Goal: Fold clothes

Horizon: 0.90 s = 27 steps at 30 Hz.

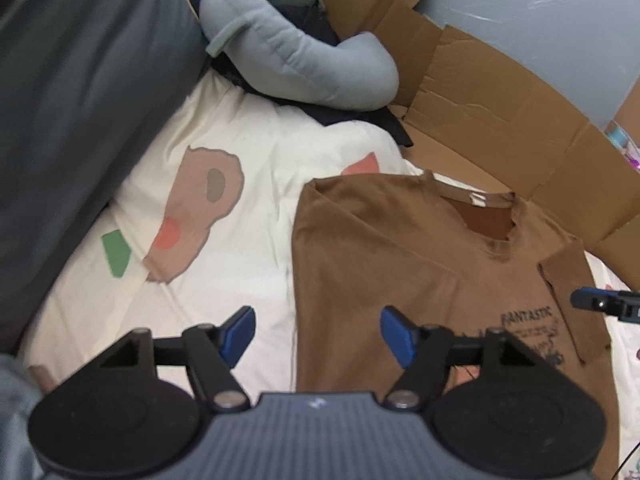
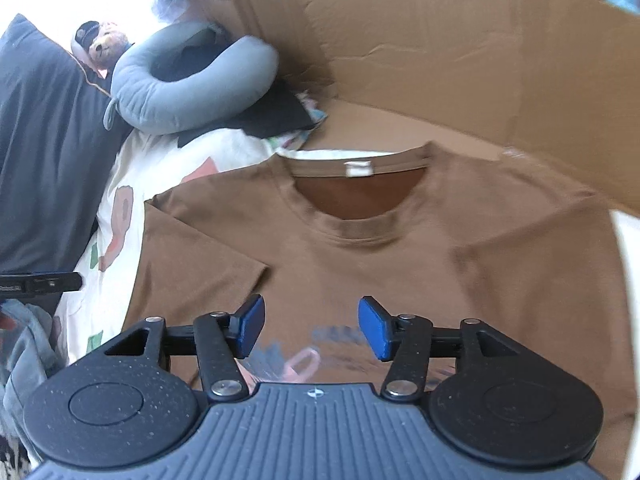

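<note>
A brown T-shirt (image 1: 400, 264) lies face up on a cream patterned bedsheet (image 1: 240, 168), its collar toward the cardboard. In the left wrist view its left side is folded in to a straight edge and a sleeve flap lies over the black print. My left gripper (image 1: 318, 334) hovers open over that left edge, holding nothing. In the right wrist view the brown T-shirt (image 2: 400, 248) fills the middle, collar and white label at the far end. My right gripper (image 2: 312, 326) hangs open above the chest print, empty. The right gripper's tip (image 1: 604, 302) shows at the left view's right edge.
A grey U-shaped pillow (image 1: 304, 52) rests on dark clothing at the back. A dark cushion (image 1: 80, 100) rises on the left. Flattened cardboard (image 1: 500, 120) walls the far and right side. A teddy bear (image 2: 102, 48) sits behind the pillow (image 2: 188, 84).
</note>
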Each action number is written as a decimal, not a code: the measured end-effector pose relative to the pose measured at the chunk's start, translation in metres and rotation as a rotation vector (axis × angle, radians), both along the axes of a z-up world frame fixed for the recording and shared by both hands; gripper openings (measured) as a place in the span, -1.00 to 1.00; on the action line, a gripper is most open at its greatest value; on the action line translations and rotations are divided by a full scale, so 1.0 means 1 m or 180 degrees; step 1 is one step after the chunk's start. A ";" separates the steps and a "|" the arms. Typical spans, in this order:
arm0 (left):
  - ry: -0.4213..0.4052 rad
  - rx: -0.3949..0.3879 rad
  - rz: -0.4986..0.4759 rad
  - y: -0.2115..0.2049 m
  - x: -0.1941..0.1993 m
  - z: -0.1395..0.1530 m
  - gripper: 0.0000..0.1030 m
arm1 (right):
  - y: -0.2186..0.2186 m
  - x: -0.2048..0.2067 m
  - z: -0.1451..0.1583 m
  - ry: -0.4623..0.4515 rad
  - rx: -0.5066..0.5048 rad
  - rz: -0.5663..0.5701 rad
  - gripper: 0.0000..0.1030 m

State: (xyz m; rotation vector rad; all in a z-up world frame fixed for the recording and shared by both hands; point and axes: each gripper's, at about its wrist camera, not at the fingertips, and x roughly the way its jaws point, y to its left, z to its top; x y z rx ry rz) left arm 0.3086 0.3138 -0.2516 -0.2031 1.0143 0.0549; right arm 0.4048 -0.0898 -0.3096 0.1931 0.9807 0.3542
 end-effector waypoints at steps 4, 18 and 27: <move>-0.0017 0.0043 -0.0003 -0.012 -0.017 0.032 0.44 | -0.033 -0.020 0.028 -0.0026 -0.0080 -0.0035 0.22; -0.0132 0.0199 0.0078 -0.031 -0.083 0.147 0.63 | -0.153 -0.076 0.155 -0.0220 -0.0178 -0.0324 0.23; -0.0125 0.0243 0.0095 -0.043 -0.126 0.203 0.67 | -0.225 -0.110 0.238 -0.0444 -0.0154 -0.0565 0.26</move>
